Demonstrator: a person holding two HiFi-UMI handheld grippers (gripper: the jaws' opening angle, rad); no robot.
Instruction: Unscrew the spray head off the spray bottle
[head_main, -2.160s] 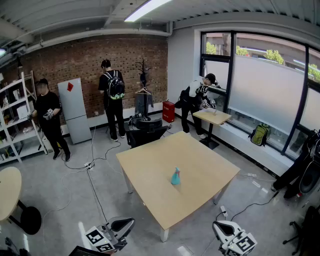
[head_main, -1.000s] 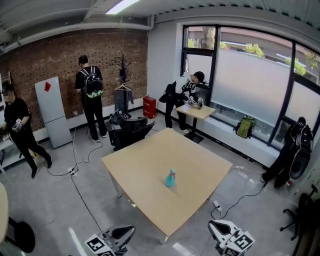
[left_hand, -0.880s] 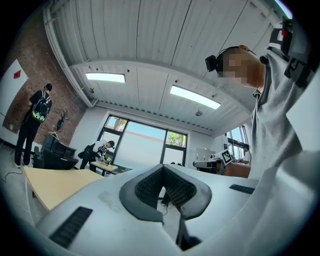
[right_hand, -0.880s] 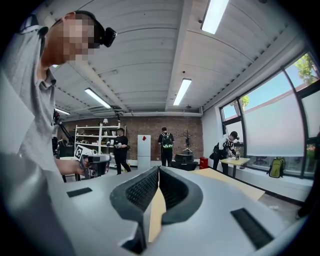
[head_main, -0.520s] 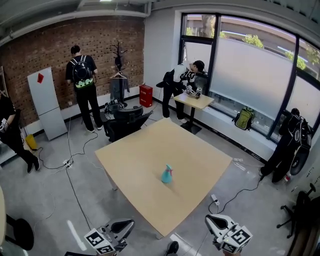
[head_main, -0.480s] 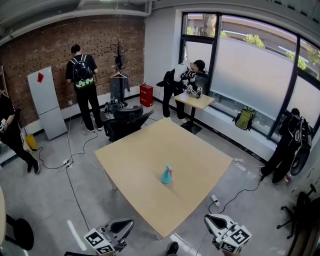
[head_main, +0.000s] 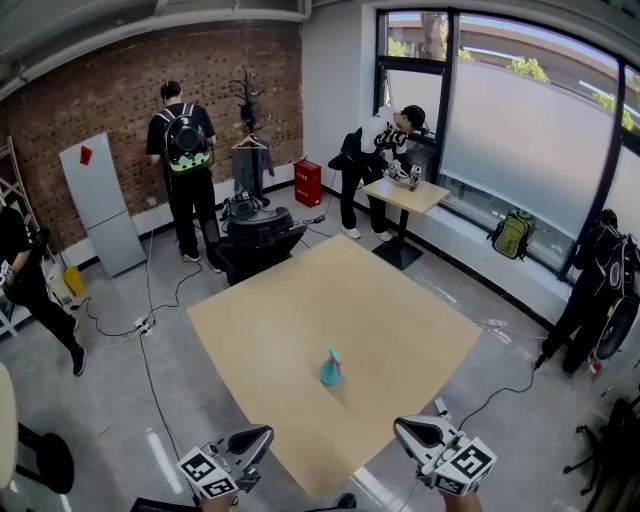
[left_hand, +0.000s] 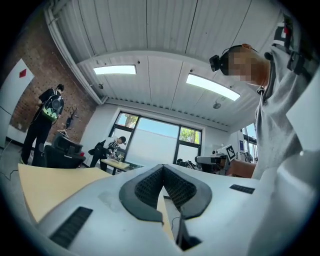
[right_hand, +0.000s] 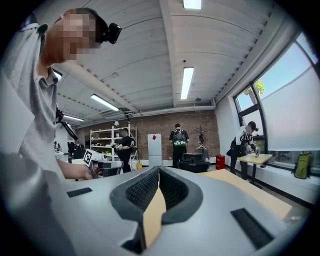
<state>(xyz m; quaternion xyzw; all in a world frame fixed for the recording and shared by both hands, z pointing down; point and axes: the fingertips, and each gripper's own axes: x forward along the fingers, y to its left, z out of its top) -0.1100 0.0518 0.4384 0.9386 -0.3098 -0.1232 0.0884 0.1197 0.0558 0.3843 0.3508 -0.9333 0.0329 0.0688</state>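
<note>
A small teal spray bottle (head_main: 331, 368) stands upright on the light wooden table (head_main: 340, 300), towards its near corner. Both grippers are low in the head view, short of the table's near edge and apart from the bottle. My left gripper (head_main: 264, 433) is shut and empty at the bottom left; in the left gripper view its jaws (left_hand: 162, 167) meet with nothing between them. My right gripper (head_main: 401, 426) is at the bottom right, also shut and empty, its jaws (right_hand: 158, 168) pressed together. The bottle shows in neither gripper view.
A black chair (head_main: 257, 243) stands past the table's far corner. People stand at the brick wall (head_main: 185, 150), at a small table (head_main: 405, 194) by the window, and at the left edge (head_main: 22, 270). Cables (head_main: 145, 340) trail over the grey floor.
The head view has come closer to the table, so the bottle sits lower and nearer in frame. Both grippers have moved forward towards the table's near corner. Their jaws have stayed shut.
</note>
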